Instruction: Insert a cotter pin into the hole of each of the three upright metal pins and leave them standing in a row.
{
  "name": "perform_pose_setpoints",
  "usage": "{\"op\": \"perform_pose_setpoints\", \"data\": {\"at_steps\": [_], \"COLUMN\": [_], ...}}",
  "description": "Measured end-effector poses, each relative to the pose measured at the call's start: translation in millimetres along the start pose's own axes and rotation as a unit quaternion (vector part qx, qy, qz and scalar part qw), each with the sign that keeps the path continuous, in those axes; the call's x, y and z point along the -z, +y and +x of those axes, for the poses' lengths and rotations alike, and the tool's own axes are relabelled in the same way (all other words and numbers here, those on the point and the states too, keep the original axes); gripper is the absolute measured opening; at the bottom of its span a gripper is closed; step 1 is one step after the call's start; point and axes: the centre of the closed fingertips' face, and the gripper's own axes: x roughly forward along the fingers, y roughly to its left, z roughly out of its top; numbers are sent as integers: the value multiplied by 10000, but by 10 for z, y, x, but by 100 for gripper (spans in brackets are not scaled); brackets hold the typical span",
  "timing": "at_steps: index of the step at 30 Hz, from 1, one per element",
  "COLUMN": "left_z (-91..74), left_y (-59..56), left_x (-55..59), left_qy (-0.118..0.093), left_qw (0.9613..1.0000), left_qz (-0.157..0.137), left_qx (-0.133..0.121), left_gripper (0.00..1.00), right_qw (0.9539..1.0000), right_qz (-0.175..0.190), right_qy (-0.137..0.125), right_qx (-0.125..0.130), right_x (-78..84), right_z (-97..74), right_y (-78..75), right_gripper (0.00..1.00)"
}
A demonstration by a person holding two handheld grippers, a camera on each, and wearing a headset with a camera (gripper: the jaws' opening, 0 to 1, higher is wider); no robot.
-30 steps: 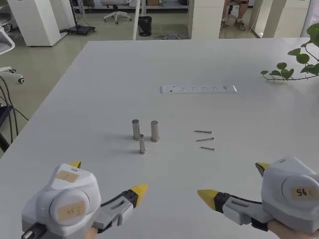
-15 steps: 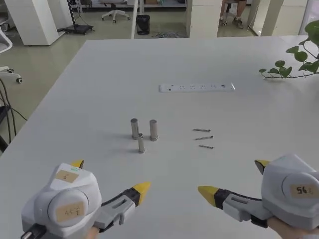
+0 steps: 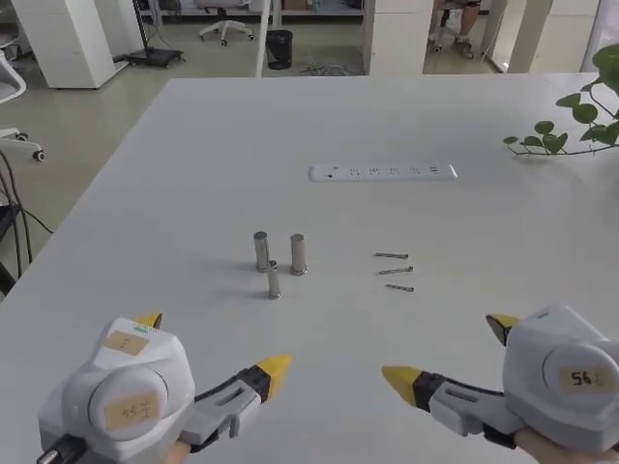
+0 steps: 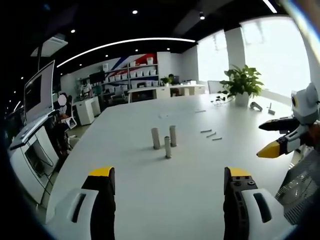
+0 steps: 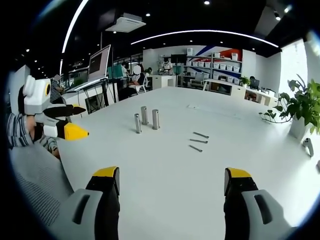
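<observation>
Both grippers hover low over the near edge of the white table [image 3: 193,145], well short of the work.
- Left gripper [image 3: 211,342]: jaws spread wide, nothing between them.
- Right gripper [image 3: 450,350]: the same, spread and empty.

Three metal pins [image 3: 298,253] stand upright mid-table in a tight triangle rather than a row: two side by side, the third just in front. Their cross-holes are too small to make out from here.

Three cotter pins [image 3: 397,271] lie flat to the right of them, apart from each other, none inserted.

This layout probably suits a split of work, with the right gripper fetching cotter pins and the left steadying an upright. The open jaws look like readiness for a first pick.

A power strip [image 3: 382,172] lies farther back.
</observation>
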Motion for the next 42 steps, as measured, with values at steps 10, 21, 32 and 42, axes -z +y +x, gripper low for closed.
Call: {"op": "perform_pose_setpoints", "data": {"at_steps": [10, 21, 32, 42], "left_z": [-7, -3, 4, -28], "left_y": [2, -46, -48, -119], "left_x": [-24, -51, -37, -126], "left_qy": [-51, -128, -109, -278], "left_qw": [10000, 9999, 9998, 9991], "left_qz": [10, -9, -117, -139], "left_qx": [-11, 71, 103, 295], "left_gripper": [88, 92, 98, 99], "right_qw": [9999, 9998, 9998, 9998], "right_qz": [20, 61, 124, 99], "right_qy": [31, -16, 12, -94], "right_qx": [135, 184, 148, 140], "right_x": [6, -9, 3, -71], "right_z": [-11, -18, -11, -52], "right_y": [-61, -79, -67, -75], "right_gripper": [88, 90, 90, 84]}}
